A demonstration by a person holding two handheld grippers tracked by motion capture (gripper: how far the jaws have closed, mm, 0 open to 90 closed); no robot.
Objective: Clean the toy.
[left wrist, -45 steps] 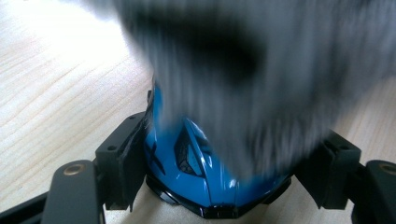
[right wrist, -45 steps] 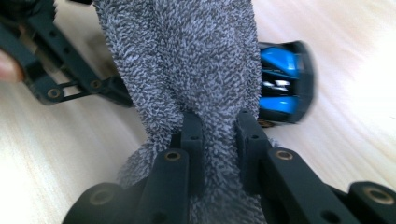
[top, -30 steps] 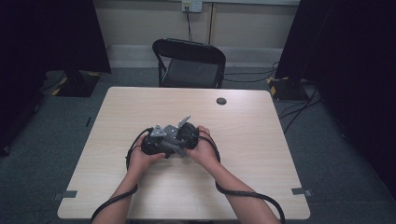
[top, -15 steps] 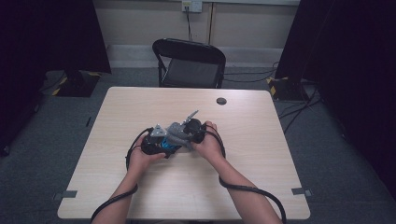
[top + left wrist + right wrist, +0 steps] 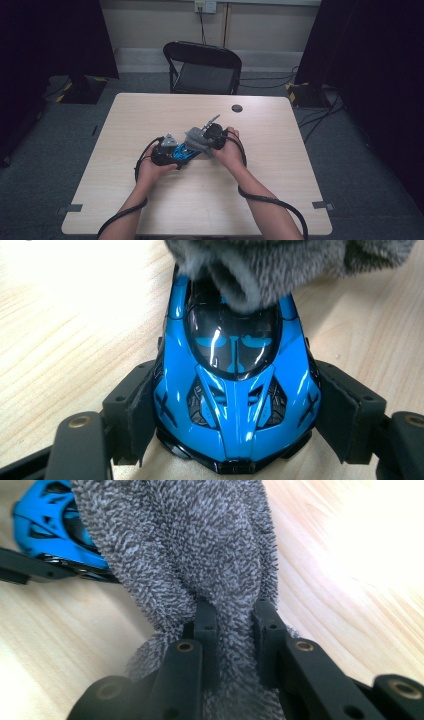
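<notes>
Gripping a blue toy car (image 5: 235, 390) between my left fingers (image 5: 132, 412), I have the pads pressed against both of its flanks, its nose pointing back toward me, its wheels down on the pale wooden counter (image 5: 280, 185). My left gripper (image 5: 165, 152) sits just left of the counter's middle. My right gripper (image 5: 212, 137) is clamped on a bunched grey cloth (image 5: 200, 555), a fold of its pile pinched between the right fingers (image 5: 205, 622). The cloth lies over the car's roof and rear, touching the top of the windscreen. Farther off, a small dark disc (image 5: 237, 108) lies near the counter's far edge. Beyond it stands a black folding chair (image 5: 202, 67).
</notes>
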